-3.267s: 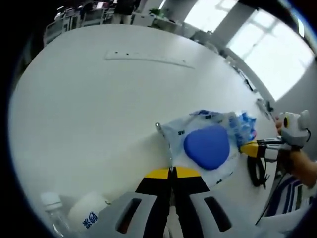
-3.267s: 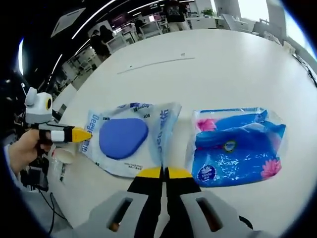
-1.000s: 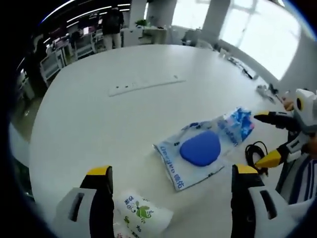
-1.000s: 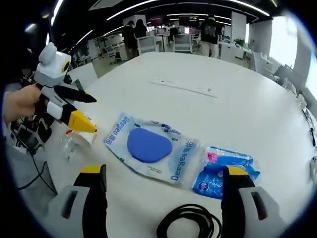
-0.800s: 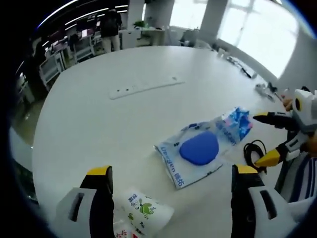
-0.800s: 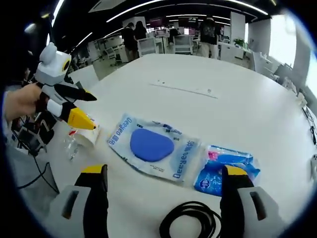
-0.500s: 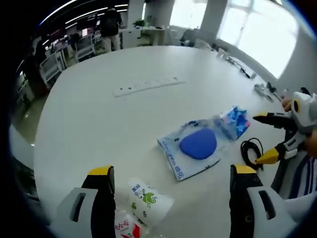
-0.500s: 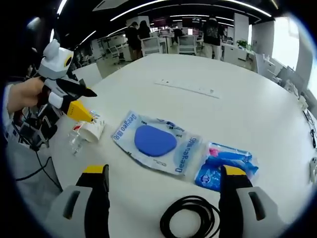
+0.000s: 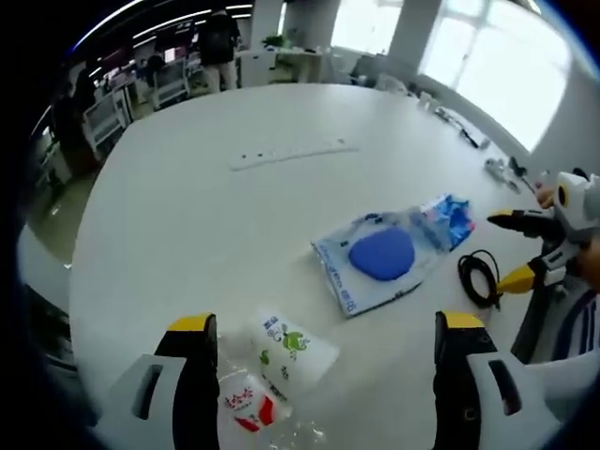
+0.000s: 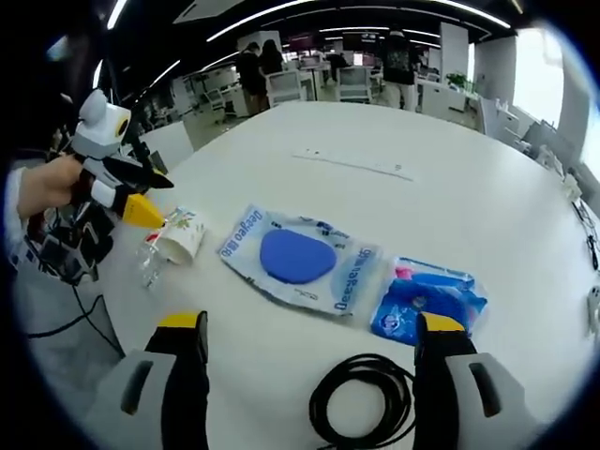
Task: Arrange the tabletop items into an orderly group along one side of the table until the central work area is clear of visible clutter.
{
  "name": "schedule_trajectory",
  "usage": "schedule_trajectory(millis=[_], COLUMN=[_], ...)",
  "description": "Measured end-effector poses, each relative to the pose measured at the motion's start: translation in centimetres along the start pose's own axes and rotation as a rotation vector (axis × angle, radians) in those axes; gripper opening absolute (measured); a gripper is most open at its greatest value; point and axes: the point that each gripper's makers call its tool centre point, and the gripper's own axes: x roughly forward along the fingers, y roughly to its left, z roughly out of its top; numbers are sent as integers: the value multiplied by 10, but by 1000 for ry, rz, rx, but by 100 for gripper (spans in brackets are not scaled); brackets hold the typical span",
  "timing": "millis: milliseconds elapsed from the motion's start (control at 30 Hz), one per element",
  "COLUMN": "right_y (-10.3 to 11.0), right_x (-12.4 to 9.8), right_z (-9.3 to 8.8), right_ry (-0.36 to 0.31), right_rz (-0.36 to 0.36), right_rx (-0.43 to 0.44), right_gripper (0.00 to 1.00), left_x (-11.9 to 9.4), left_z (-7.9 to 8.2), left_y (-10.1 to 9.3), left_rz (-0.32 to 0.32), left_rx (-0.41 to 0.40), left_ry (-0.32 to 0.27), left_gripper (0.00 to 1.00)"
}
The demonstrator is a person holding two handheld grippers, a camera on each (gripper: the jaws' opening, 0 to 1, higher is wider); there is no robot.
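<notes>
Two grippers are in your hands, and both stand released with their jaws spread wide and nothing between them. In the left gripper view, your left gripper (image 9: 319, 375) rises from the bottom edge, and your right gripper (image 9: 511, 248) enters at the right edge, also spread.

In the right gripper view, your right gripper (image 10: 309, 370) frames the lower centre, and the left gripper (image 10: 141, 197) appears at the left edge, held in a hand (image 10: 42, 192).

On the white table (image 10: 450, 187), a clear packet with a blue pad (image 10: 300, 261) lies at the frame's centre. A blue tissue pack (image 10: 427, 300) lies to its right, touching or just overlapping its edge. A coiled black cable (image 10: 361, 398) lies at the lower centre, between your right jaws. A printed paper cup (image 10: 180, 234) lies on its side at the left, just beside the left gripper's tips. A clear plastic bottle (image 10: 150, 267) lies next to it.

In the left gripper view, the cup (image 9: 291, 349) sits at the lower centre, between your left jaws. A long white strip (image 9: 293, 153) lies in the upper centre, well apart from the packet.
</notes>
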Motion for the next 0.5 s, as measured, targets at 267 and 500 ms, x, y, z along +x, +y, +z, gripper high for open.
schedule_trajectory(millis=[267,500], right_y=[0,-10], right_x=[-11,-24], right_z=[3,-9], right_ry=[-40,-35], right_rz=[-1,-9], right_rx=[8,10], right_gripper=[89,88], left_x=[-7,-6], left_z=[-10,-32], left_y=[2,1], left_rz=[9,-9], left_rx=[53,30], left_ry=[-14,-7], left_gripper=[92,92])
